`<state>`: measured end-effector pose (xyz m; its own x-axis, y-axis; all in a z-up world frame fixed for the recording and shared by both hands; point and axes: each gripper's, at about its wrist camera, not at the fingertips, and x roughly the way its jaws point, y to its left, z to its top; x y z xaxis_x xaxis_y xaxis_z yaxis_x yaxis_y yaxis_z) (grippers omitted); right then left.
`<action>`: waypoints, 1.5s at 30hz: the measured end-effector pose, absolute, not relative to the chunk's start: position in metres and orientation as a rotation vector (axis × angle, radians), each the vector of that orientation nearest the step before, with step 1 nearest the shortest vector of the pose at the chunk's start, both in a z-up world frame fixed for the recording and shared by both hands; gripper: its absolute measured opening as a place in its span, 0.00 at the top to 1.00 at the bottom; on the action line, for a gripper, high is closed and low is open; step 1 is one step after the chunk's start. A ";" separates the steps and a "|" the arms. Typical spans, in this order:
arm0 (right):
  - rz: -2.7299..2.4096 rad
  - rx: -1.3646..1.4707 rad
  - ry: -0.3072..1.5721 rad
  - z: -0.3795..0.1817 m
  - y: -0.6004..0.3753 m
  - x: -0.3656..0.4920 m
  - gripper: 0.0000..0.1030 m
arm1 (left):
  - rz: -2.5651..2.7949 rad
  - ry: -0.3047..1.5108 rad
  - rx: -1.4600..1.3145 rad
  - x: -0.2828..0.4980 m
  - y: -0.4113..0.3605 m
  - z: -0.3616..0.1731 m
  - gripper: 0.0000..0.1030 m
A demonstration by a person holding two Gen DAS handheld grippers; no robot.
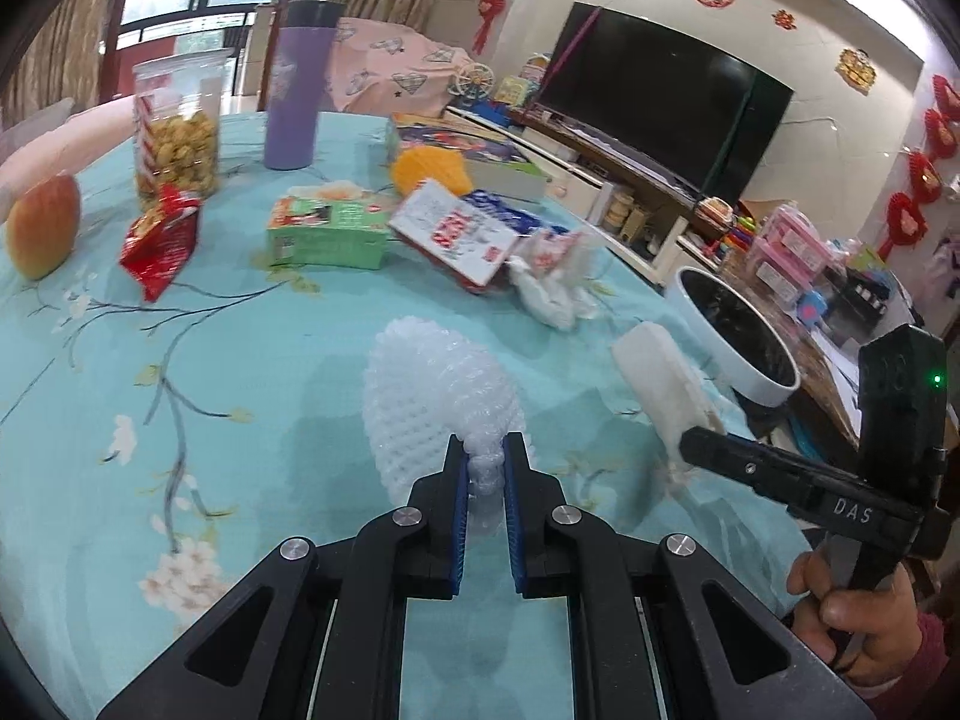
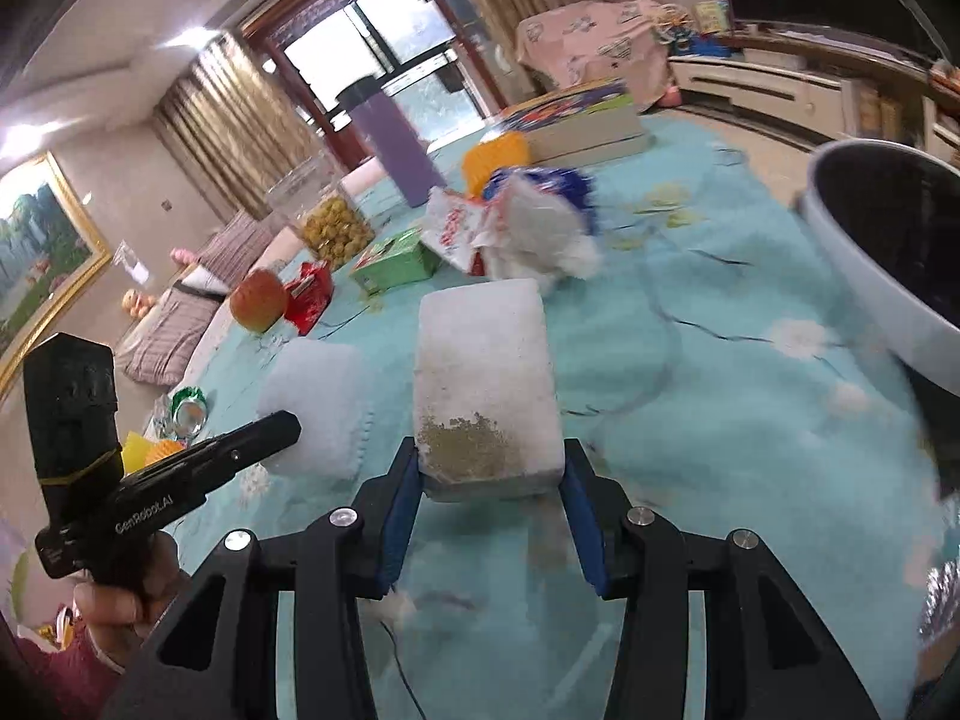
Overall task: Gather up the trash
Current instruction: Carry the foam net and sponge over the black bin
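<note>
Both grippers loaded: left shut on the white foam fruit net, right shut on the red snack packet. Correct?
Not quite. The left gripper is shut on the white foam fruit net, but the right gripper grips a white foam block, per the right wrist view. The red snack packet lies on the table near the apple.

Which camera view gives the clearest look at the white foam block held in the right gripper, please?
The right wrist view: the white foam block sits centred between the right gripper's blue pads, showing its broad face and a brownish stain near them. The left wrist view shows the block only obliquely at the right, foreshortened, beside the bin.
</note>
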<state>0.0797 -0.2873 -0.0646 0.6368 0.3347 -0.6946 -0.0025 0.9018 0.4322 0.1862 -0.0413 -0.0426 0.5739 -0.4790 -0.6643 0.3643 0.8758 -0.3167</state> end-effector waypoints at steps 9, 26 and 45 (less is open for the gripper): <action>0.062 0.454 0.811 -0.052 -0.335 0.053 0.55 | -0.573 0.826 -0.097 0.188 -0.086 -0.038 0.91; -0.127 0.483 0.735 -0.029 -0.414 0.032 0.55 | -0.700 0.796 -0.034 0.217 -0.179 -0.026 0.91; -0.216 0.444 0.764 -0.027 -0.465 0.046 0.55 | -0.752 0.799 0.025 0.266 -0.260 -0.022 0.91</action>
<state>0.0464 -0.4646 -0.0268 0.7059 -0.0289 -0.7078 0.3451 0.8866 0.3080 0.2657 -0.2604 -0.0224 0.4559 -0.6011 -0.6564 0.6189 0.7440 -0.2516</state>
